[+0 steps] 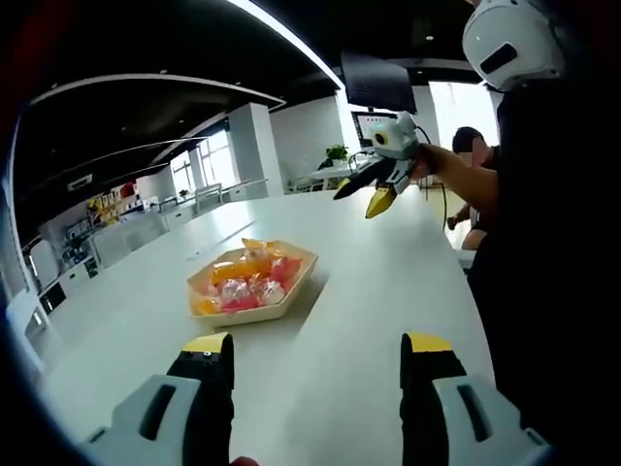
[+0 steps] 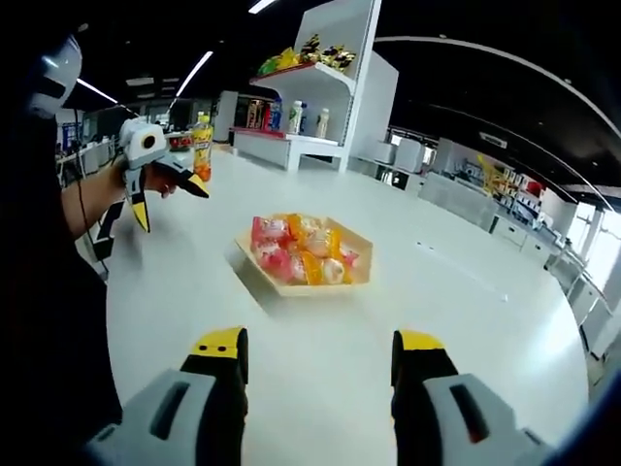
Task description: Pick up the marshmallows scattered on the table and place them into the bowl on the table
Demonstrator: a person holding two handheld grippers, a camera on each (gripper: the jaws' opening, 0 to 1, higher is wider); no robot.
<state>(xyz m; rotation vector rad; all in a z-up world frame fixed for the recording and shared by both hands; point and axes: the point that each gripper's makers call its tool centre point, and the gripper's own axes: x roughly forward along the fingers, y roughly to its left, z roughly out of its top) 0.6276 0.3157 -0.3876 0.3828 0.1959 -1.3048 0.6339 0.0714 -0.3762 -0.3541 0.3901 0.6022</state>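
Marshmallows (image 1: 247, 282), pink, orange and yellow wrapped ones, sit piled in the shallow hexagonal wooden bowl (image 1: 291, 303) on the white counter (image 1: 388, 291). Left gripper view: my left tongs (image 1: 317, 361) gape open, empty, bowl straight ahead and slightly left. My right tongs (image 1: 374, 194) hover past it, parted too.

Right gripper view: right tongs (image 2: 320, 354) wide open, same bowl (image 2: 291, 283) dead ahead, left tongs (image 2: 160, 194) off left. Can't spot loose ones on the counter. Neither looks clearly nearer, I'd guess.

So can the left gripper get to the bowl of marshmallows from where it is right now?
Probably yes. The left gripper is open and faces the bowl across bare white table, with nothing lying between them. The right gripper is open too.
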